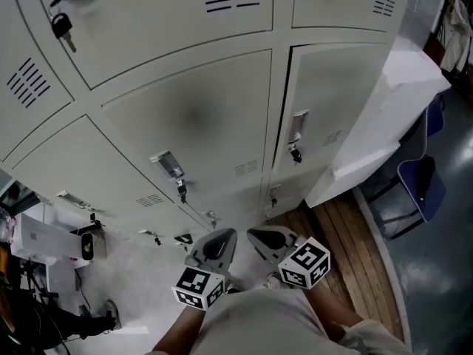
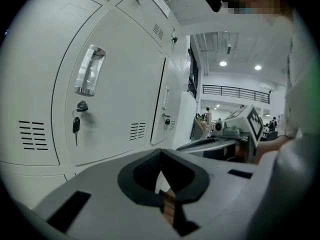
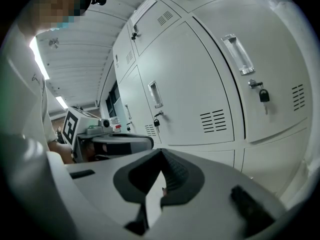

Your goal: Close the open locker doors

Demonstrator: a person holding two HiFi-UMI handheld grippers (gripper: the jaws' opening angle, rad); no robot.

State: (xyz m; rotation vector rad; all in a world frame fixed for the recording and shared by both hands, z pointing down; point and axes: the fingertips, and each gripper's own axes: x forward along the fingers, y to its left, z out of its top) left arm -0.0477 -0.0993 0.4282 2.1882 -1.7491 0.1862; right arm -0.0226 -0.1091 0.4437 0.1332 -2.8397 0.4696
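I hold my left gripper and right gripper side by side before the locker doors — both sets of jaws pressed together, gripping nothing.

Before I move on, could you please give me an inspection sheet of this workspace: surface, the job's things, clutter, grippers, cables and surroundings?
Surface: wooden floor in front of the lockers, grey floor beside it.
Job's things: locker doors; every door in view looks shut; keys hang in several locks.
Clutter: white panel leaning at the right end; blue chair; white device at the left.
Grippers: left gripper and right gripper both shut with nothing between the jaws, held low, apart from the doors.
Cables: what seem to be dark leads by the white device; not clear.
Surroundings: open hall with ceiling lights; people far off.
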